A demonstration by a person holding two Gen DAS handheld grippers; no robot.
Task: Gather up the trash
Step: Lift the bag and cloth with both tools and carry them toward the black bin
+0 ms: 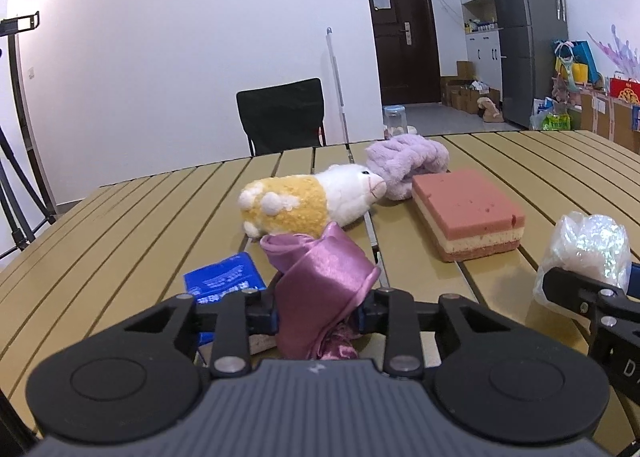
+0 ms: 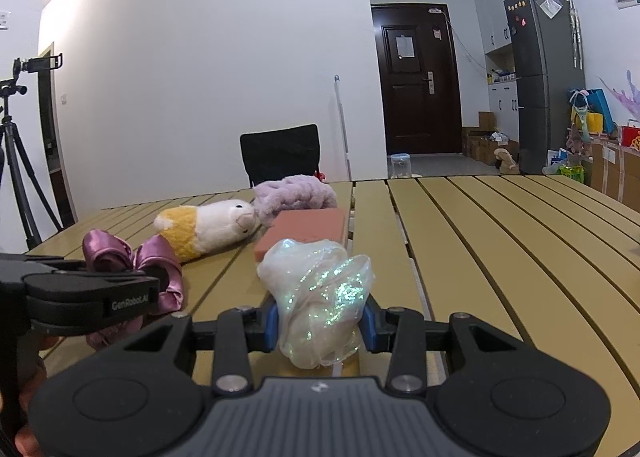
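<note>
Two pieces of soft rubbish are in hand at once. The left hand-held gripper [image 1: 318,315] has its jaws drawn in on a crumpled piece of shiny mauve satin fabric [image 1: 320,277]; its folds stand up between the pads and trail down behind them towards the slatted tan worktop [image 1: 120,225]. The right hand-held gripper [image 2: 320,323] is closed on a scrunched clear plastic wrapper with an iridescent sheen [image 2: 320,289], which bulges above and below the blue pads.

Both things look very light and limp, so weight is no concern; slip is. Satin is slick and slides over itself, so I judge a pinch across the bunched middle, where several layers stack, safer than one on a loose edge. The plastic film will crush and spring back, and it too holds best where it is wadded thickest.

Just beyond the satin lie a yellow-and-white plush toy animal [image 1: 308,201], a fluffy lilac cloth [image 1: 408,165] and a pink-and-cream layered sponge block [image 1: 468,213], with a blue printed packet [image 1: 226,277] near the left jaws. No bin shows in either view.
</note>
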